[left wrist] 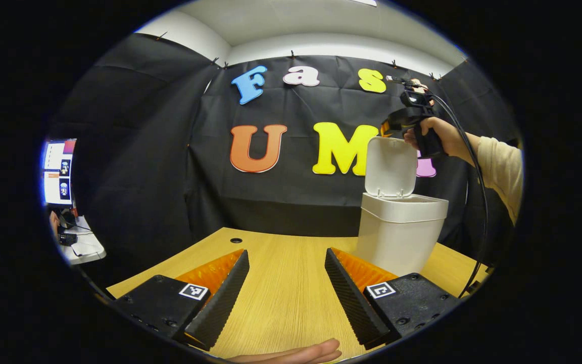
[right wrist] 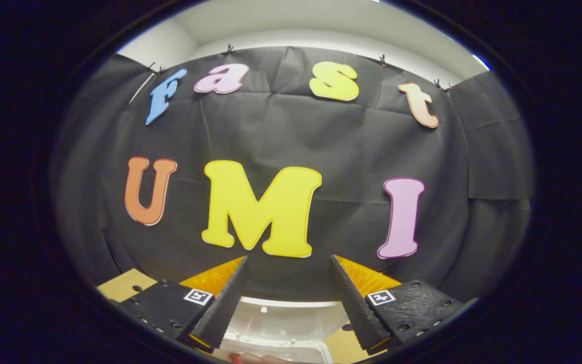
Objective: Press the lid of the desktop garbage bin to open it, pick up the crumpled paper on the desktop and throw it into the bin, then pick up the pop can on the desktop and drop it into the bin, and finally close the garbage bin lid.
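bin (left wrist: pixel 397 237) lid (left wrist: pixel 391 167) up, right gripper (right wrist: pixel 287 298) jaws apart above it.

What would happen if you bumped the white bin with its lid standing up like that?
The bin looks like thin plastic, so it is probably light and might slide on the smooth wooden table. It is tall and narrows toward the bottom, and the raised lid adds height, so a high bump could tip it.
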Demonstrator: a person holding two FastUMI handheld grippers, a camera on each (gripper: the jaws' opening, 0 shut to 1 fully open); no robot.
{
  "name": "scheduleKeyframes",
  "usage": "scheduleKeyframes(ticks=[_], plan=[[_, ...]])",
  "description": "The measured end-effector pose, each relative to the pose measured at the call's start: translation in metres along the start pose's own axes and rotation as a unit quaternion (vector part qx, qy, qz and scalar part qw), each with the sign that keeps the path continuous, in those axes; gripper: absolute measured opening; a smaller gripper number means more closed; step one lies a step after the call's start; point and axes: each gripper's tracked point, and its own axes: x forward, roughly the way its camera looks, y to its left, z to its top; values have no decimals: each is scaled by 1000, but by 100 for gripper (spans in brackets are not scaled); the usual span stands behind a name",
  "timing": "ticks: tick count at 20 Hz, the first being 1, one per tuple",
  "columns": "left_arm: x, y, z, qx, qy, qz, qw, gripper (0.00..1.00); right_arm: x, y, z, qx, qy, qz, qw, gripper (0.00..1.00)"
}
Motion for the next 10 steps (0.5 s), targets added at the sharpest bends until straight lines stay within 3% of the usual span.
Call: scheduleKeyframes(ticks=[4, 7, 10], plan=[[5, 3, -8, -3, 15, 7, 1000, 96, -16, 2, -7, 40, 23, 17, 999, 94], [4, 1, -4, 11, 6, 8, 1000, 100, -33, 8, -16, 38, 40, 34, 998, 94], [3, -3, -5, 12, 4, 5, 1000, 96, -53, 19, -34, 33, 70, 57, 995, 94]])
